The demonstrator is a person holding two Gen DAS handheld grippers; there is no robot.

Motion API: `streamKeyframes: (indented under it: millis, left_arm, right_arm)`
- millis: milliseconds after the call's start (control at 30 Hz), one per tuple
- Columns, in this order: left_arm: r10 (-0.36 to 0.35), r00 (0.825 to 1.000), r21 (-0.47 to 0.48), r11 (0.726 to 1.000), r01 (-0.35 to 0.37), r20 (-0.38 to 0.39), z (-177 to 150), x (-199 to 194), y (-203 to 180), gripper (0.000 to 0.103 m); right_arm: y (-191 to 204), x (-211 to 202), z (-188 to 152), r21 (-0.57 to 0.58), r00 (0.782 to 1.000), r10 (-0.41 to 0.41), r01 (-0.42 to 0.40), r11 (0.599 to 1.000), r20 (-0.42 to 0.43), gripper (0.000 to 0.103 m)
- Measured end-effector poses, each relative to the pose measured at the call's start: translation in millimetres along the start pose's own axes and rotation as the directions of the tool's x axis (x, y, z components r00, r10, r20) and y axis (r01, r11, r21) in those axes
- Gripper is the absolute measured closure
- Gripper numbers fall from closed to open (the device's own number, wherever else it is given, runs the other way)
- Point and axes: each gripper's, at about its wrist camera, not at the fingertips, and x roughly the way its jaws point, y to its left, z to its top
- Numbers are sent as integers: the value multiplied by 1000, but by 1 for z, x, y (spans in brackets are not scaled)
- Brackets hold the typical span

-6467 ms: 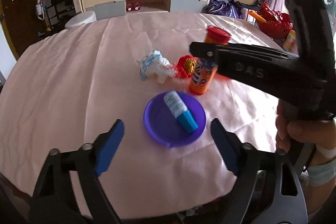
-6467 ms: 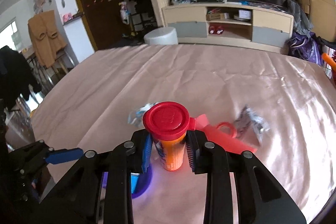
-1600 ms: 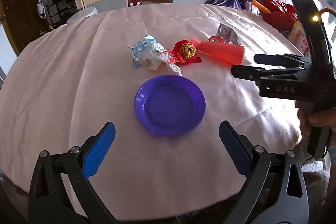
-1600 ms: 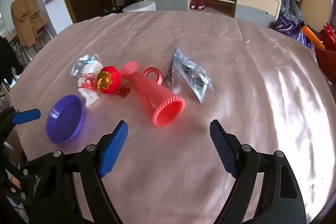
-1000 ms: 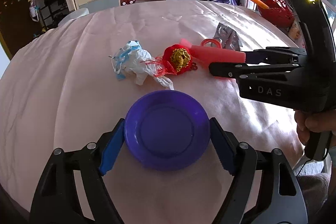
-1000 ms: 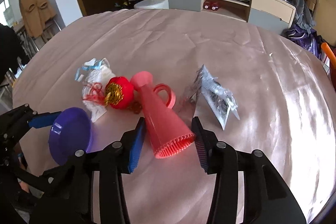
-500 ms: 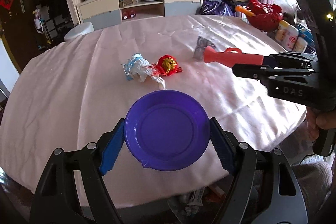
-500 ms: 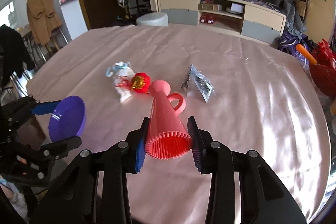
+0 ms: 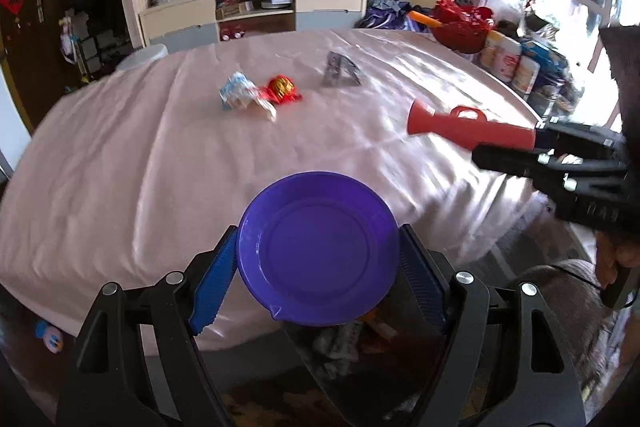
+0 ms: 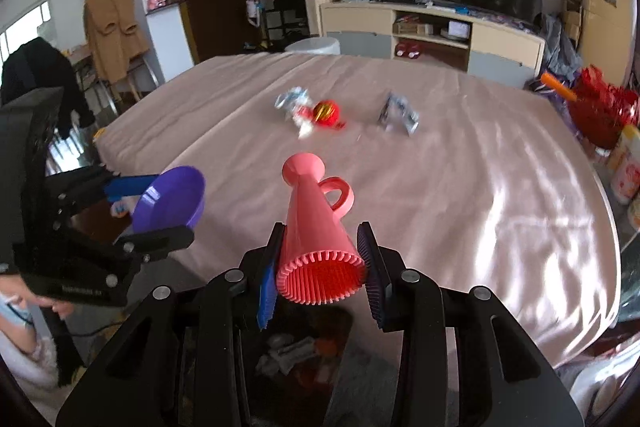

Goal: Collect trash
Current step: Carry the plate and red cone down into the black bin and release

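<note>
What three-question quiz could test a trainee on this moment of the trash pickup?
1. True or false: the left claw is shut on the purple plate.
2. What does the right claw hold? A) a bottle B) the pink horn C) a foil packet
3. Fill in: beside the crumpled wrapper on the tablecloth lies a red and gold ____.

Key: 1 true; 2 B; 3 ornament. The foil packet lies on the cloth, apart from both.
</note>
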Motion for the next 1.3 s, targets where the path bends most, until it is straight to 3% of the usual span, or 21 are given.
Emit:
streamKeyframes:
  millis: [267,600,933,967,1067,1300]
  left_arm:
    - [-31,997,-17,999,30,-71,-51,10,-10,29]
    - [-66,975,-47,997,57,-211,-102,49,-23,29]
    - [-78,942,-30,997,72,-326,-127,83,-34,28]
    - [-78,939,-28,997,73,-334,-127,85,-35,28]
    - [-70,934,-29,998,64,-351,-127,90,-34,23]
    - [-57,939,-39,998,47,-340,-125,87,-27,19]
  right_arm:
    - [1,17,-62,102,994,64,-55,993,-86,65]
    - [2,47,-115,182,975,67,-28,983,-214,65]
    - [-1,59,-125,208,960,82,-26,978,-266,65]
    - [-3,59,-124,216,960,85,-27,976,-267,63]
    - [-8,60,-124,247,961,89,-22,969,-263,39]
    - [-13,59,-125,261,961,86,-15,965,-263,38]
